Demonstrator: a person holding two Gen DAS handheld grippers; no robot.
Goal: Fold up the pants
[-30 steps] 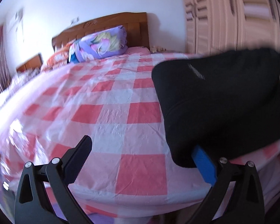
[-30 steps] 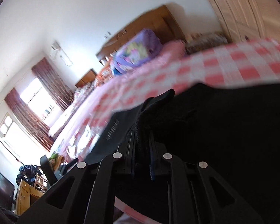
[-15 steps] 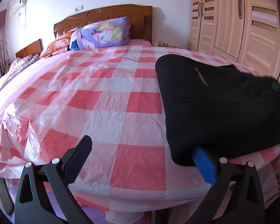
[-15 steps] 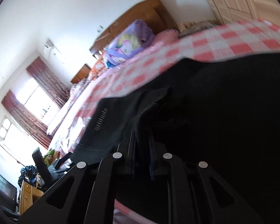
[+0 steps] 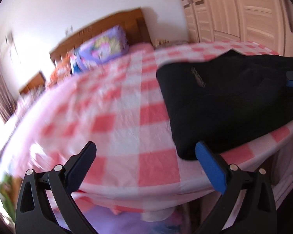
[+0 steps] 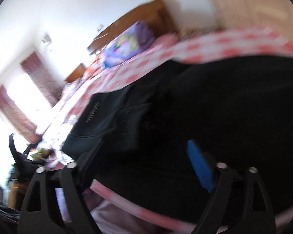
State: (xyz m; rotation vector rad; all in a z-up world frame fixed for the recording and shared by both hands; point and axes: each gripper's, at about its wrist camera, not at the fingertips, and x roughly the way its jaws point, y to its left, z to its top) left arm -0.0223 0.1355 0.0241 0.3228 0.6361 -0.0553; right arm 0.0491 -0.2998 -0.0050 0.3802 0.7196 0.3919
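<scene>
1. The folded black fabric pants sit at the near edge of the pink-and-white checked bed sheet.
2. Right gripper: jaws opening, cloth between them but pads clear of it. Best backed straight off so the fold isn't dragged.
3. Left gripper stands wide and empty, angled down beside the pants' near corner.

Left gripper wide — right gripper apparently opening.
</scene>
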